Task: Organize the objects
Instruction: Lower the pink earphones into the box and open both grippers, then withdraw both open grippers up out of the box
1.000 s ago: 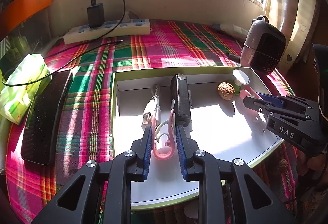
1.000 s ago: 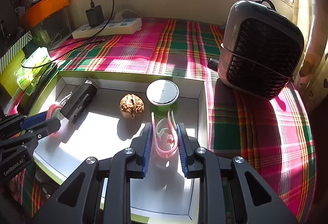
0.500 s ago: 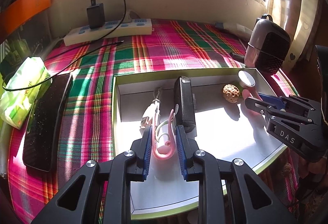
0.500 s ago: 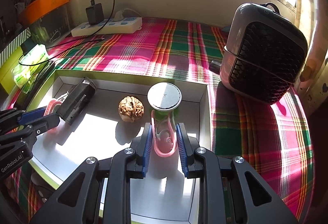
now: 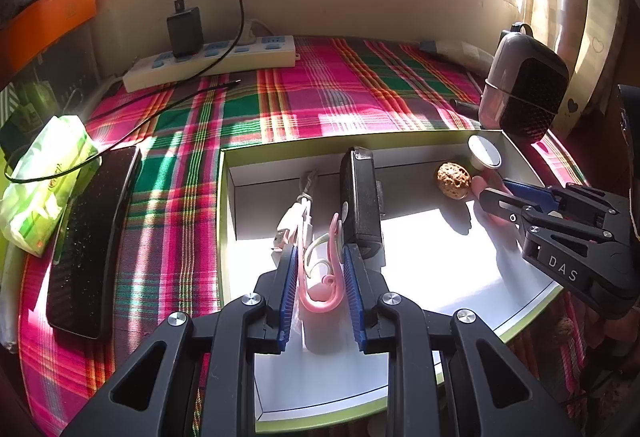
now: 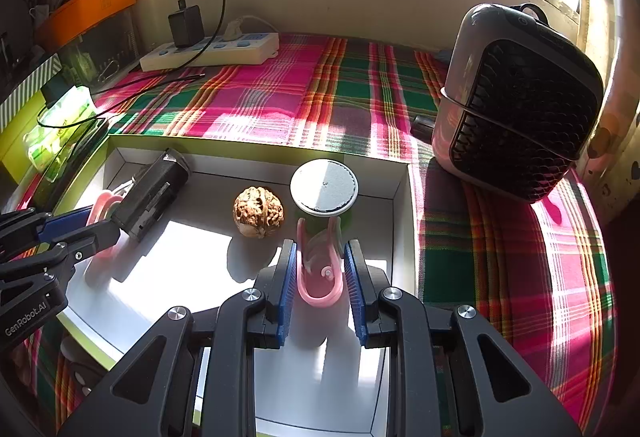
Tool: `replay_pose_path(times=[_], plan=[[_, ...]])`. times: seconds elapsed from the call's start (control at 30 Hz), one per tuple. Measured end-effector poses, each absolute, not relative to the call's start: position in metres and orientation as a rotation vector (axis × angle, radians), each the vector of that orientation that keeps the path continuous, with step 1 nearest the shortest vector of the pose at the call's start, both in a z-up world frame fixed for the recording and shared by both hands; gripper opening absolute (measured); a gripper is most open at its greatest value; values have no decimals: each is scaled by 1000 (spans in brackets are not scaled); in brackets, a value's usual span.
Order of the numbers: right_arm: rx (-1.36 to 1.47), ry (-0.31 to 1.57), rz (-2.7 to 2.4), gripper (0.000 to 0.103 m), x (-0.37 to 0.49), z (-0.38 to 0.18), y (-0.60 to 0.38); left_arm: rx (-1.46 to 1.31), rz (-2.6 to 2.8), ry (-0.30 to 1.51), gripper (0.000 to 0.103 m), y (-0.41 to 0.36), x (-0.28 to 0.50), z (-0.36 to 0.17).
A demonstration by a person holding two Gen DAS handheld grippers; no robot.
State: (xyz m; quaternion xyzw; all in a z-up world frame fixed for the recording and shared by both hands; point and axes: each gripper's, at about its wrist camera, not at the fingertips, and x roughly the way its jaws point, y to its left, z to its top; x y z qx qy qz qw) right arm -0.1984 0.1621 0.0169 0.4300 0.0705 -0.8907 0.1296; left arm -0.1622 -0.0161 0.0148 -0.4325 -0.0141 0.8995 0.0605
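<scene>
A white box with a green rim (image 5: pixel 222 197) (image 6: pixel 404 205) lies on the plaid cloth. My left gripper (image 5: pixel 320 257) is shut on a pink clip (image 5: pixel 322 287) above the box's left part, next to a black block (image 5: pixel 360 197) and a white cable (image 5: pixel 294 221). My right gripper (image 6: pixel 320 253) is shut on a second pink clip (image 6: pixel 320 287) above the box's right part, just before a white-lidded green jar (image 6: pixel 324 187) and a walnut (image 6: pixel 259 211). In the left wrist view the right gripper (image 5: pixel 494 197) shows near the walnut (image 5: pixel 452 181).
A dark fan heater (image 6: pixel 520 125) stands right of the box. A white power strip (image 5: pixel 208 63) with a black charger lies at the back. A black flat case (image 5: pixel 94 237) and a green tissue pack (image 5: pixel 44 177) lie left of the box.
Both grippers have drawn back and up a little with their pink clips still held. The right gripper has shifted slightly away from the jar.
</scene>
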Motion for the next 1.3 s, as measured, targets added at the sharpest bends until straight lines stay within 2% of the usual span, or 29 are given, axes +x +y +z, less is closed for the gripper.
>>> replay_pose_path(times=[0.67,1.3], plan=[[1246,187,-2591,25,-198,16,164,-1308,2722,-45,22,-14,-163,15],[1230,177,-2594,39,-193,20,162,-1306,2712,-61,27,-15,-160,14]])
